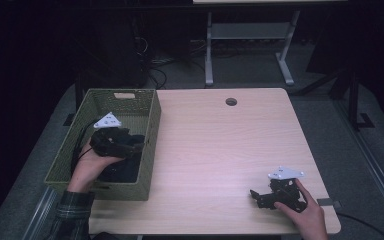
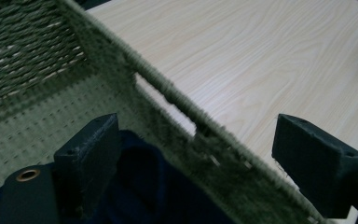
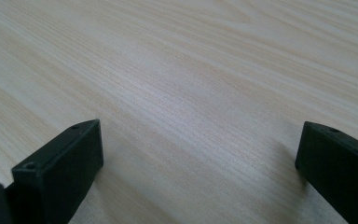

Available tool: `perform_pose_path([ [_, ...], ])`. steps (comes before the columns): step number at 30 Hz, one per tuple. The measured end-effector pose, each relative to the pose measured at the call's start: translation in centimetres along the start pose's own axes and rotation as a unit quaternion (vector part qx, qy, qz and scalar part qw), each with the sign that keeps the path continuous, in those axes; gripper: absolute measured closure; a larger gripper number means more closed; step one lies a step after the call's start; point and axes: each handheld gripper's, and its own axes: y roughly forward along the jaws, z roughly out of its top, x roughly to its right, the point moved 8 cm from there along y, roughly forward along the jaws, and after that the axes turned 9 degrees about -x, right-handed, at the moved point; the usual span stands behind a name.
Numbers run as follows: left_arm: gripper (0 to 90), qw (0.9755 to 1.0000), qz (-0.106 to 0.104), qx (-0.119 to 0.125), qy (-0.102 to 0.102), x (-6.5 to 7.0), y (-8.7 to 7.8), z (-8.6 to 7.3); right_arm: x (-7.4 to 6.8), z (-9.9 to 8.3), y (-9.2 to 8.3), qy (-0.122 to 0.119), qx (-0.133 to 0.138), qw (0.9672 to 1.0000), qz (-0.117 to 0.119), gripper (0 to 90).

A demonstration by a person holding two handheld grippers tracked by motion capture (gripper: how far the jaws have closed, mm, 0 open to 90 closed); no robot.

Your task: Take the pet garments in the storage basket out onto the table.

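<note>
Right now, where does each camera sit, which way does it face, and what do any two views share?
High view: above the person's side, looking forward and down on the table; shows both hands, left tool and right tool.
Left gripper view: rides the left tool, open jaws straddling the basket wall, dark cloth below.
Right gripper view: rides the right tool, open jaws over bare table.
Shared: high and left gripper views both show the basket.

The high view was dim and grainy; the room toward 12 o'clock sank into near black, while the pale table [image 1: 220,150] took a soft, even light from above. The left gripper view was soft, the basket [image 2: 177,100] rim fuzzy and the dark cloth [image 2: 140,186] at 6 o'clock barely legible. In the right gripper view the fingers [image 3: 60,172] cast faint shadows and blurred near the edges.
</note>
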Motion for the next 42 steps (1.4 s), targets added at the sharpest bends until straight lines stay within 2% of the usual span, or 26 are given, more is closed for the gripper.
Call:
perform_pose_path([
  [8,17.2,0.9995,0.015,-0.026,-0.003,-1.3,0.0,-1.6,0.0,0.0,0.0,0.000,0.000,1.0000,0.000,0.5],
  [15,17.2,0.9983,0.020,-0.053,-0.012,-2.2,-0.1,-3.2,0.0,0.0,0.0,0.000,0.000,1.0000,0.000,0.5],
  [22,17.2,0.9958,0.016,-0.089,-0.009,-2.3,0.6,-4.4,0.0,0.0,0.0,0.000,0.000,1.0000,0.000,0.5],
  [26,17.2,0.9947,0.013,-0.102,-0.005,-2.2,1.0,-4.6,0.0,0.0,0.0,0.000,0.000,1.0000,0.000,0.5],
  [28,17.2,0.9937,0.011,-0.111,-0.004,-2.2,1.3,-4.8,0.0,0.0,0.0,0.000,0.000,1.0000,0.000,0.5],
  [34,17.2,0.9880,0.003,-0.154,0.008,-2.0,2.7,-6.0,0.0,0.0,0.0,0.000,0.000,1.0000,0.000,0.5],
  [40,16.4,0.9846,0.004,-0.174,0.007,-2.0,3.3,-6.6,0.0,0.0,0.0,0.000,0.000,1.0000,0.000,0.5],
  [41,16.2,0.9838,0.005,-0.179,0.006,-2.1,3.5,-6.8,0.0,0.0,0.0,0.000,0.000,1.0000,0.000,0.5],
  [42,15.7,0.9817,0.010,-0.190,0.006,-2.2,3.6,-7.0,0.0,0.0,0.0,0.000,0.000,1.0000,0.000,0.5],
])
